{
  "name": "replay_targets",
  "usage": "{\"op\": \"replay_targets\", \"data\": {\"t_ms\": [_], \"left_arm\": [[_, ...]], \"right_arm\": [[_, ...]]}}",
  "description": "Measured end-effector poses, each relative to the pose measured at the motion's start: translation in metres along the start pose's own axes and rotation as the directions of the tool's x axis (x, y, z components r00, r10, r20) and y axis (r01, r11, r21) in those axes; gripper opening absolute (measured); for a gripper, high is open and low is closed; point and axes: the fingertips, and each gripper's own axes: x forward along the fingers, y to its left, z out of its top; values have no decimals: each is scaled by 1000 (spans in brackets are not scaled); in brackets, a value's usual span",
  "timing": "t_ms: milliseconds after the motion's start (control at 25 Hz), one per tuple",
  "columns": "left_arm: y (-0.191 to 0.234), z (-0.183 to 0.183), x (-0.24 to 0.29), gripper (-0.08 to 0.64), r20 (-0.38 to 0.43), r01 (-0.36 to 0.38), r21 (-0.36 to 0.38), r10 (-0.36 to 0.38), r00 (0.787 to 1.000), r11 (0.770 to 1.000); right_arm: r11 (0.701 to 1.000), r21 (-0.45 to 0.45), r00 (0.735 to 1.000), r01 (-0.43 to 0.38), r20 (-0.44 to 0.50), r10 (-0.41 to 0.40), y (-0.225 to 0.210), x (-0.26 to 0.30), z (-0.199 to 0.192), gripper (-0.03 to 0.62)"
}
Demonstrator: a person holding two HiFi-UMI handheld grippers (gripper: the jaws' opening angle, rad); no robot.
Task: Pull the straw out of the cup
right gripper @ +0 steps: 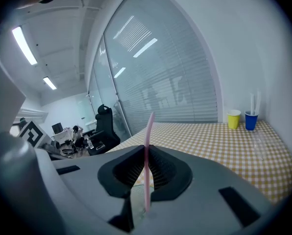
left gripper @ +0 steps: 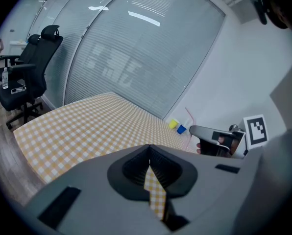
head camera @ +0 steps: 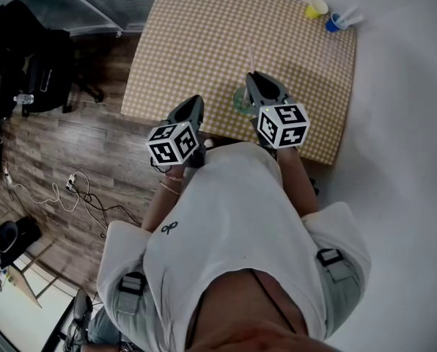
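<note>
So rn the right gripper (right gripper: 146, 166) is clenched on the thin pink plastic straw (right gripper: 149, 126), pinching it partway up w/ the top end poking out above the jaws. The straw's lower end sits down in the clear greenish plastic cup (head camera: 240, 103), which stands near the front edge of the table with the yellow-and-white checked cloth (head camera: 204, 35), so it's not out yet. The grip looks side-on and a bit above the rim, prob so the straw can go straight up w/o the jaws knocking the cup. The left gripper (left gripper: 149, 153) has its jaws pressed together on nothing; you just see checked cloth through the gap lower down. It hangs over the table's front edge, left of the cup and apart from it, so it isn't bracing anything. Imo that's the risk: a light cup w/ nobody holding it could tip or ride up if the straw drags on the rim, so a slow vertical pull makes sense. The small yellow paper cup (head camera: 315, 7) and small blue cup holding straws (head camera: 335, 23) sit way off at the far right corner, well out of the way.
</note>
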Motion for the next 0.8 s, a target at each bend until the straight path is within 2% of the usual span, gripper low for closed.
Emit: {"op": "replay_targets", "data": {"t_ms": [120,360,480,800], "left_arm": [[4,-1,-3,8,-10,-11,-4,11,1000,1000],[-2,-1,4,8,-10,-11,33,11,1000,999],[2,-2,2,8,-16,-21,50,22,1000,999],[-13,-6,14,8,-48,27,113,-22,999,993]], "right_arm": [[1000,-5,1000,-8,19,8,7,-7,7,48],[998,45,996,-47,72,43,6,-21,29,48],[998,40,993,-49,111,44,9,-33,46,48],[998,58,978,-31,206,18,5,-65,77,48]]}}
